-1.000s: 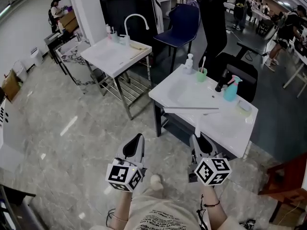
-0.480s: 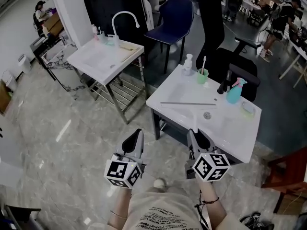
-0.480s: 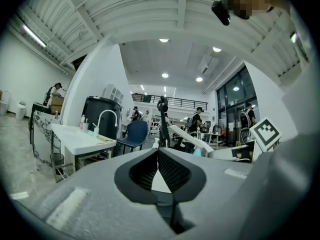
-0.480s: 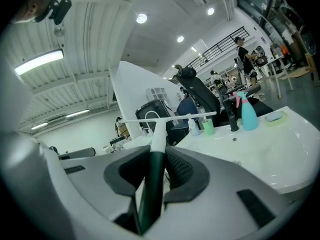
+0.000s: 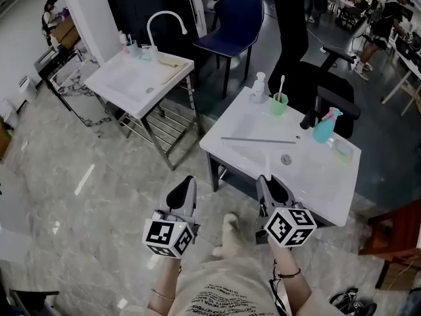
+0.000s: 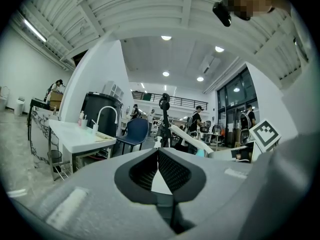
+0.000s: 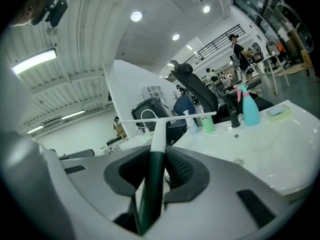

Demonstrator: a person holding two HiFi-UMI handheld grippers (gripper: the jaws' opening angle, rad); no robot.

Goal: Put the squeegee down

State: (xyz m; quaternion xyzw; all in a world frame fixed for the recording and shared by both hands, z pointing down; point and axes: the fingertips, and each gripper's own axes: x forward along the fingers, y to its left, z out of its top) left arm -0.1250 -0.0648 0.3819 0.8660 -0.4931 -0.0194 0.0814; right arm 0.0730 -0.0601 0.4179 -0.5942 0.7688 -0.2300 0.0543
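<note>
The floor (image 5: 72,196) looks like polished grey marble, glossy. The near worktop (image 5: 316,183) is smooth, shiny white like glazed ceramic, and the spray bottle (image 5: 321,128) on it looks like translucent plastic. The right gripper (image 7: 157,153) has a matt grey plastic shell and ribbed black pads (image 7: 180,166) against the smooth squeegee (image 7: 156,131) handle.

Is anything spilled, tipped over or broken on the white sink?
Nothing stands out. The spray bottle, cup and soap bottle stand upright at the back of the sink. The squeegee is over the basin only because the right hand-held gripper grips its handle.
</note>
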